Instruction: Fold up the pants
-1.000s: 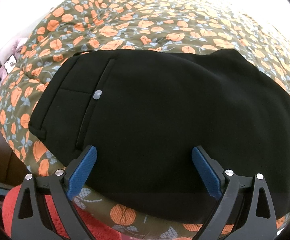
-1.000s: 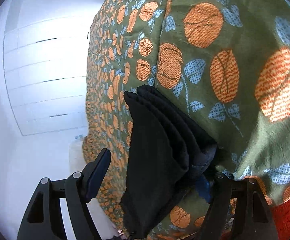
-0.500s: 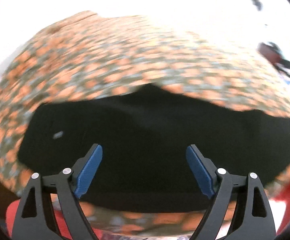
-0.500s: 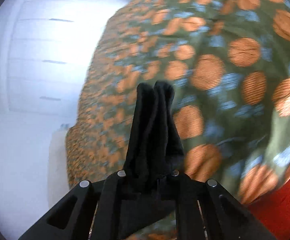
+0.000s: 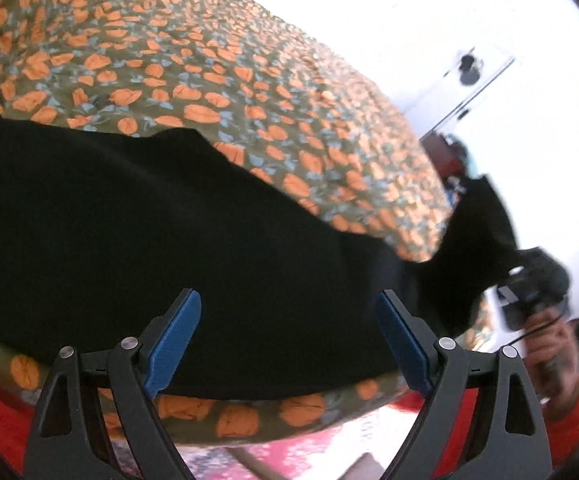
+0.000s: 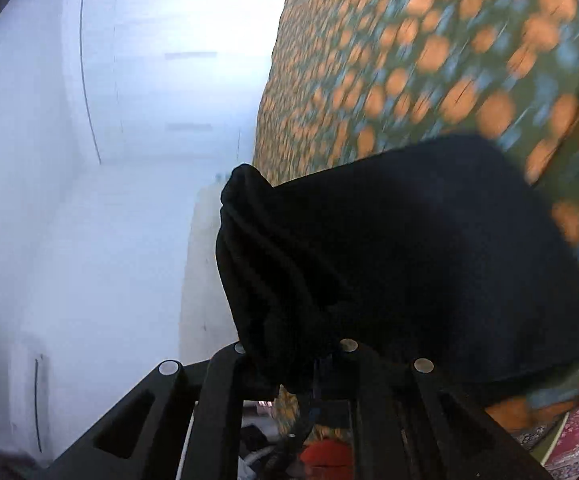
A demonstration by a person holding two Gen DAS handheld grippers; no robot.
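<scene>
Black pants [image 5: 161, 248] lie on the floral bedspread [image 5: 217, 64] beneath the wide, empty left gripper [image 5: 287, 340]; right gripper [image 6: 309, 364] clamps their bunched leg ends, lifted off the bed

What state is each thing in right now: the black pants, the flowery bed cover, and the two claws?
Black pants: spread flat on the cover, one end bunched and lifted off it.
Flowery bed cover: spread under the pants.
Left claw: open, over the pants, holding nothing.
Right claw: shut on the bunched end of the pants, held by a hand in a red sleeve.
</scene>
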